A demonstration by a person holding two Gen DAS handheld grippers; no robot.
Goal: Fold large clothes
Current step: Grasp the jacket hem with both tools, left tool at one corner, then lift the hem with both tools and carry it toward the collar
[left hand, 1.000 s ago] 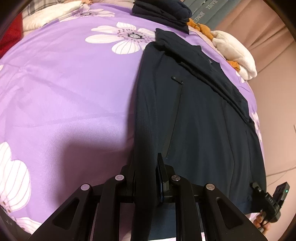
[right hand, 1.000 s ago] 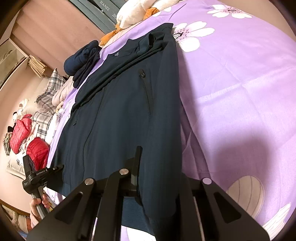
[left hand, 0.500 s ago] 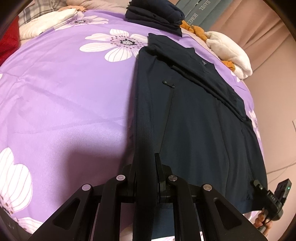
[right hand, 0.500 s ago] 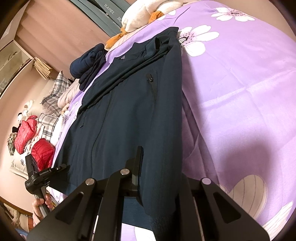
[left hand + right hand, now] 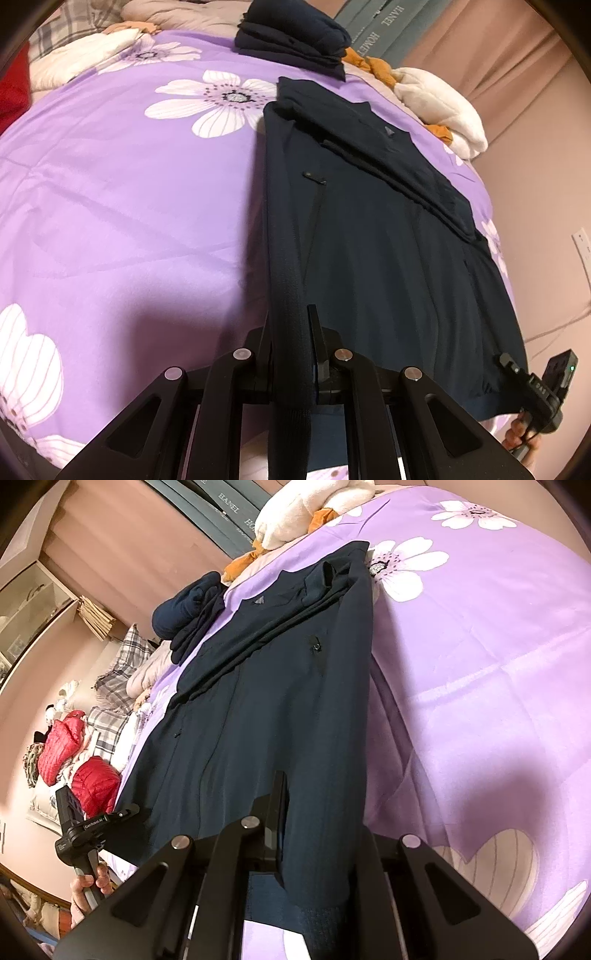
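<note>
Across the purple flowered bedspread (image 5: 129, 206) lies the dark navy zip-up jacket (image 5: 373, 236), sleeves folded in, its hem toward me. My left tongs (image 5: 291, 350) have just been closing and now pinch one hem corner; my right tongs (image 5: 321, 830) are clamped on the other. With both corners gripped, I judge the hem ready to fold up toward the collar.

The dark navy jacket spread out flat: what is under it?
The dark navy jacket lies on a purple bedspread with white flowers, which shows all around it. Whether anything else lies beneath cannot be seen, because the cloth covers it.
</note>
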